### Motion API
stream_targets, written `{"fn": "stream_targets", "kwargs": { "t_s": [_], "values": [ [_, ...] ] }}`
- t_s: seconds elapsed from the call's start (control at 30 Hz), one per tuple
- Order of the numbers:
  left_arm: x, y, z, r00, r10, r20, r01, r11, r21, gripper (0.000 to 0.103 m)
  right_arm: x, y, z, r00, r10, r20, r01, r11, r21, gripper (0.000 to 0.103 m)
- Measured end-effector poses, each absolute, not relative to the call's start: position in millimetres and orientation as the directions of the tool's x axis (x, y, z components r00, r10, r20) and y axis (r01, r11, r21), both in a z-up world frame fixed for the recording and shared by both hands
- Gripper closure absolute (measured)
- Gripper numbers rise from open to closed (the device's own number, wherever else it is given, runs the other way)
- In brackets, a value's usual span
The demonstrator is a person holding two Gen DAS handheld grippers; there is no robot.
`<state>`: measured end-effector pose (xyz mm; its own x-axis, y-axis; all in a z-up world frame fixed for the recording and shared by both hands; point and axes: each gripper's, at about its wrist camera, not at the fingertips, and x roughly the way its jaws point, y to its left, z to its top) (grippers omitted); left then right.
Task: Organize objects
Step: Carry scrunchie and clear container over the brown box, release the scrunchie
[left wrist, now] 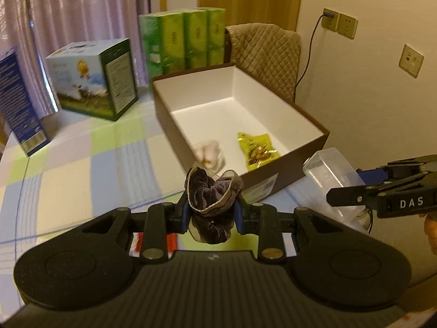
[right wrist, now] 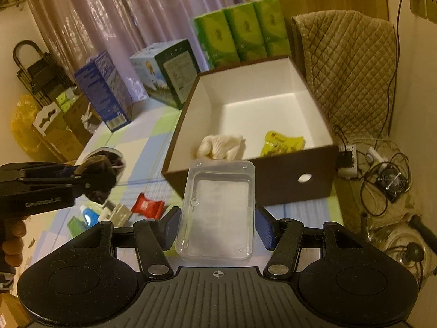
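My left gripper is shut on a dark purple velvet scrunchie with a pale trim, held just before the near corner of an open brown box with a white inside. In the box lie a white scrunchie and a yellow snack packet. My right gripper is shut on a clear plastic container, held level in front of the box. In the right wrist view the left gripper hangs at the left with the purple scrunchie.
On the checked tablecloth below the left gripper lie a red packet, a blue-capped item and other small things. Cartons and green tissue packs stand behind the box. A quilted chair and cables are at the right.
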<state>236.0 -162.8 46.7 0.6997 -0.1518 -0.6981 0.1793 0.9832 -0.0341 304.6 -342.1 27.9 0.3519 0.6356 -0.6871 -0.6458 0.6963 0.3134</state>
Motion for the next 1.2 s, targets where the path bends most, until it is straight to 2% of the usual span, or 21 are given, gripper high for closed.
{"fn": "stream_targets", "kwargs": {
  "t_s": [0.53, 1.2],
  "values": [
    [318, -212, 45, 0.683, -0.136, -0.717, 0.168, 0.985, -0.027, 0.077, 386, -334, 44, 0.339, 0.679, -0.652, -0.721, 0.632, 0.284, 0.048],
    [397, -227, 0, 0.553, -0.167, -0.816, 0.225, 0.973, -0.046, 0.076, 462, -293, -2, 0.259, 0.591, -0.764, -0.756, 0.616, 0.220, 0.048]
  ]
}}
